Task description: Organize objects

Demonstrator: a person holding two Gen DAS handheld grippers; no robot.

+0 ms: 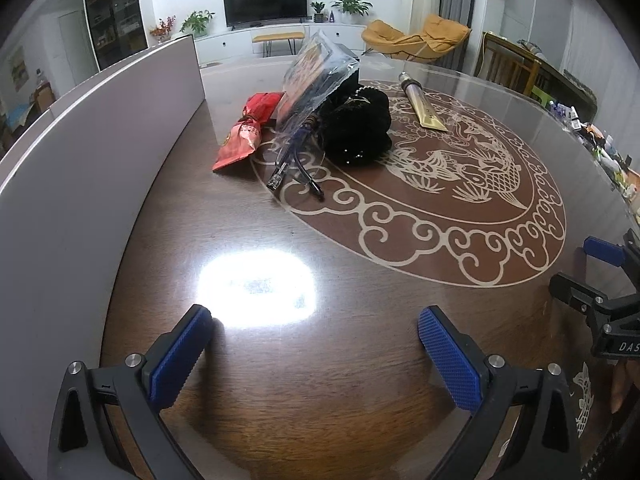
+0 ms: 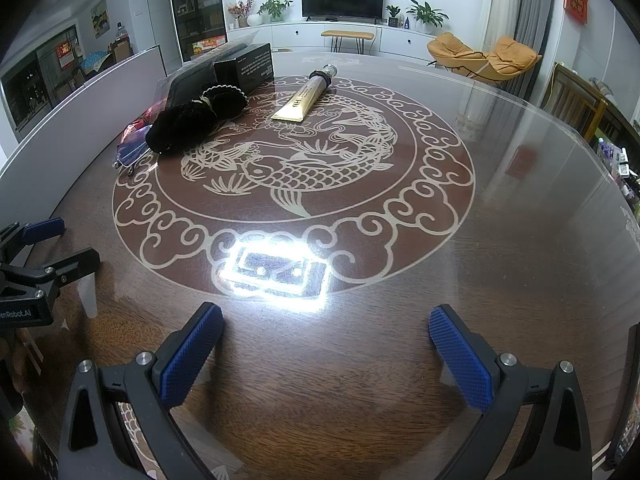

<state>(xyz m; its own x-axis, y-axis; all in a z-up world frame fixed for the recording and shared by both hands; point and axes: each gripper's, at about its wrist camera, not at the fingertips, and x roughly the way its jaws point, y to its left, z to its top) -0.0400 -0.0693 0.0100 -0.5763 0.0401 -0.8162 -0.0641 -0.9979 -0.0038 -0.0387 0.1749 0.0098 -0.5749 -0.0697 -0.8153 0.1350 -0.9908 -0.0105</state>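
Observation:
A pile lies on the far side of the round table: a red snack packet (image 1: 240, 136), a clear bag (image 1: 312, 76) with blue cables (image 1: 292, 156), a black fuzzy pouch (image 1: 356, 124) (image 2: 192, 120), a black box (image 2: 244, 68) and a gold tube (image 1: 424, 108) (image 2: 308, 96). My left gripper (image 1: 316, 340) is open and empty, low over the near table, well short of the pile. My right gripper (image 2: 326, 344) is open and empty, also near the table's front. Each gripper shows at the other view's edge.
A grey storage box wall (image 1: 100, 152) (image 2: 80, 100) runs along the table's left side. The dark glossy table (image 1: 360, 360) has a carp inlay and a bright lamp glare. Chairs, a TV and cabinets stand beyond the table.

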